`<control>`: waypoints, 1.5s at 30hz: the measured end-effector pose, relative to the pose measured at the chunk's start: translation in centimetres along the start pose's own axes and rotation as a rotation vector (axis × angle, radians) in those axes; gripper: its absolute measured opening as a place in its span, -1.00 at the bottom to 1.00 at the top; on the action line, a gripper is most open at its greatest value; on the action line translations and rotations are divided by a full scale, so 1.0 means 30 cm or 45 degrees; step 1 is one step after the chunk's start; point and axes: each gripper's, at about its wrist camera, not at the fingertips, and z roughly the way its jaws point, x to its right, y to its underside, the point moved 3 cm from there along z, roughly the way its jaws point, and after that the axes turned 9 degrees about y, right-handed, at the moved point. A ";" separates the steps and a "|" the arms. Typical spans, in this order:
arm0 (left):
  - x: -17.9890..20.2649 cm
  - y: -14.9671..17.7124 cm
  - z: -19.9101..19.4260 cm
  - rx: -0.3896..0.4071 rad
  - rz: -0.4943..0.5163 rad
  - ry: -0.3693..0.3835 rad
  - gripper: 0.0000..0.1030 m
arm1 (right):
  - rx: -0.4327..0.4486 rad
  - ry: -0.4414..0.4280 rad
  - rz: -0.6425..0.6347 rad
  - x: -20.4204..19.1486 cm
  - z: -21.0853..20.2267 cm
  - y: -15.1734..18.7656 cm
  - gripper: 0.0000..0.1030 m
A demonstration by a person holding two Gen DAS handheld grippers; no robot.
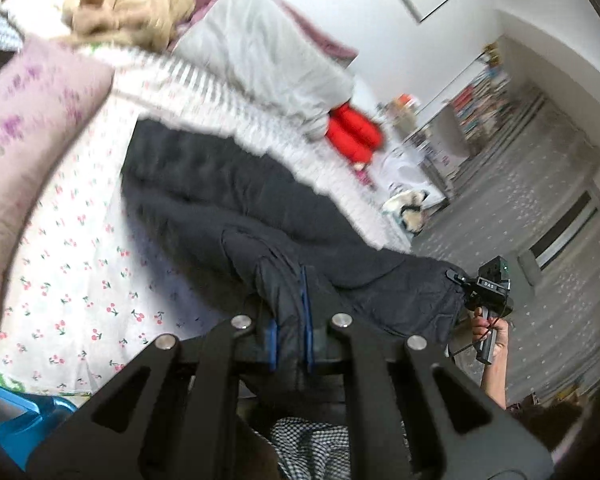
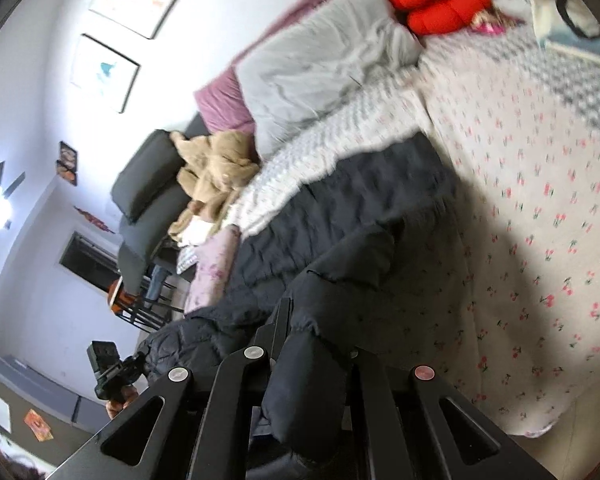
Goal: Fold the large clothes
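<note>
Grippers (image 1: 290,320) (image 2: 312,344) pinch dark quilted jacket (image 1: 228,196), draped and creased.

Left gripper (image 1: 291,332) clamped, dark fabric pinched between its blue pads (image 1: 307,320). Right gripper (image 2: 312,344) likewise clamped (fabric bunched in jaws), both angled downward.

Left gripper (image 1: 290,344): black angular linkage arms, round silver screws, blue finger pads.
Right gripper (image 2: 312,356): matching black arms, silver screws, one reddish; seen from the left wrist view, a green light, white lettering, a thin black cable.
</note>
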 end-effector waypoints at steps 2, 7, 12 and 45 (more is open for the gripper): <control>0.040 -0.008 -0.057 0.053 0.032 0.018 -0.79 | 0.039 -0.017 -0.032 -0.038 -0.071 -0.005 -0.87; 0.081 -0.048 -0.121 0.172 0.063 0.006 -0.79 | 0.115 -0.092 -0.055 -0.104 -0.134 -0.063 -0.86; -0.055 -0.165 -0.009 0.208 -0.054 -0.206 -0.77 | 0.133 -0.011 0.022 -0.070 0.027 -0.189 -0.86; -0.449 -0.247 0.681 -0.298 0.249 -0.610 0.81 | -0.252 0.541 -0.550 -0.044 0.833 -0.197 0.65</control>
